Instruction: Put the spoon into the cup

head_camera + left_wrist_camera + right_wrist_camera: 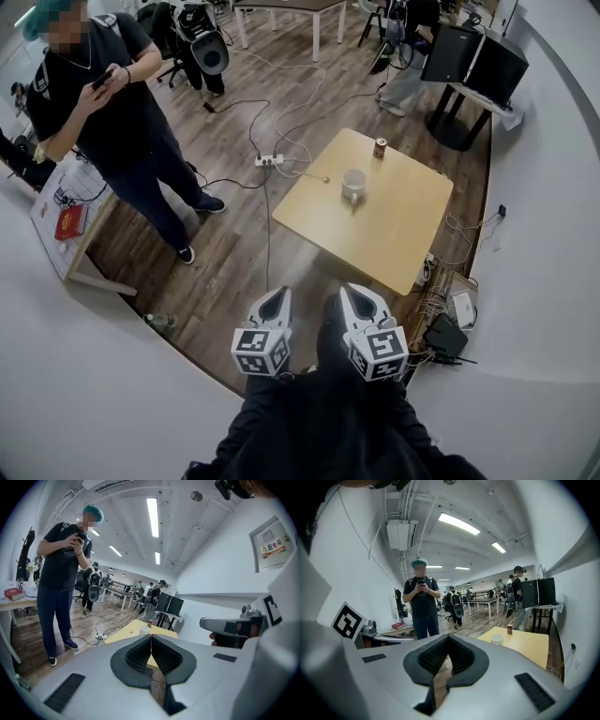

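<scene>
A white cup (354, 185) stands near the middle of a small light wooden table (394, 234). The spoon (314, 176) is a thin shape lying near the table's left edge, left of the cup. My left gripper (281, 292) and right gripper (345, 291) hover side by side over the floor, well short of the table. Both are shut with nothing in them. In the left gripper view the shut pads (151, 637) point toward the table, with the cup (143, 629) far ahead. From the right gripper (448, 638) the cup (497, 639) lies ahead to the right.
A red can (380, 148) stands at the table's far corner. A person (103, 103) stands left on the wooden floor, looking at a phone. A power strip (269, 160) with cables lies by the table. A white desk (66, 244) is at left. Boxes and cables (445, 333) sit right.
</scene>
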`<state>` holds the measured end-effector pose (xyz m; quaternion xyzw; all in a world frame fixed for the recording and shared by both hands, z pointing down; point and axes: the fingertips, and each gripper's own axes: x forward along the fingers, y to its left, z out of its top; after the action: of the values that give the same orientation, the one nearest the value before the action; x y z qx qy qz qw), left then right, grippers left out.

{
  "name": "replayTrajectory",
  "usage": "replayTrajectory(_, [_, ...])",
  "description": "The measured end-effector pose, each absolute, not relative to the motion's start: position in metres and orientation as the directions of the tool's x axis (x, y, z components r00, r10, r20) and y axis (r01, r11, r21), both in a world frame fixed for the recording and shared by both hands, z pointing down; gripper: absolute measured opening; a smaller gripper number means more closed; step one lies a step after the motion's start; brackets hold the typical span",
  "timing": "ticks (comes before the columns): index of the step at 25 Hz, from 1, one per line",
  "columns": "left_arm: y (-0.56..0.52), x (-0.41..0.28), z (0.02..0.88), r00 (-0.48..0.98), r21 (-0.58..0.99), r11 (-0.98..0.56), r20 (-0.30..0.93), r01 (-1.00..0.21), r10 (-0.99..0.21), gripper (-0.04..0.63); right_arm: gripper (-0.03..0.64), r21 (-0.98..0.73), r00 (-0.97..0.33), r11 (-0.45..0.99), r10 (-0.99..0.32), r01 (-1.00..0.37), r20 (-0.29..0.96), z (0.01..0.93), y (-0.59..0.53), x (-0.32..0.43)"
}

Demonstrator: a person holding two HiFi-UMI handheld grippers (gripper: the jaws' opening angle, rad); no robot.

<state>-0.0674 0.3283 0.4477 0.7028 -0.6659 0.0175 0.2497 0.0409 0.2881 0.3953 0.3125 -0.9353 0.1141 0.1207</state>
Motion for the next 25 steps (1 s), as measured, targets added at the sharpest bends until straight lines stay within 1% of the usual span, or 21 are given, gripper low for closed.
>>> replayTrajectory(3, [0.279,-0.072,0.451,0.11,0.328,0.016,0.36,-0.945,-0.926,0.034,0.021,-0.138,-0.782,0.787,-0.545,-0.602,0.301,0.4,0.246,0.036])
replayTrajectory(10, [0.155,-0.054,0.46,0.17,0.34,-0.03,0.391,-0.94,-0.904,0.034,0.021,-0.171,-0.76,0.759,-0.552,-0.628,0.343,0.416,0.129,0.048])
replayTrajectory(14, [0.093,-0.053,0.467,0.18,0.348,-0.027,0.416,-0.937,-0.892,0.034,0.021,-0.174,-0.753,0.753,-0.551,-0.634,0.358,0.42,0.068,0.053])
replayTrajectory(19, [0.044,-0.053,0.48,0.18,0.353,-0.011,0.447,-0.935,-0.876,0.034,0.021,-0.183,-0.746,0.748,-0.54,-0.637,0.389,0.434,0.016,0.06])
replayTrajectory(25, [0.013,-0.064,0.492,0.165,0.347,0.019,0.493,-0.938,-0.854,0.034,0.021,-0.177,-0.746,0.758,-0.523,-0.628,0.413,0.444,-0.031,0.058])
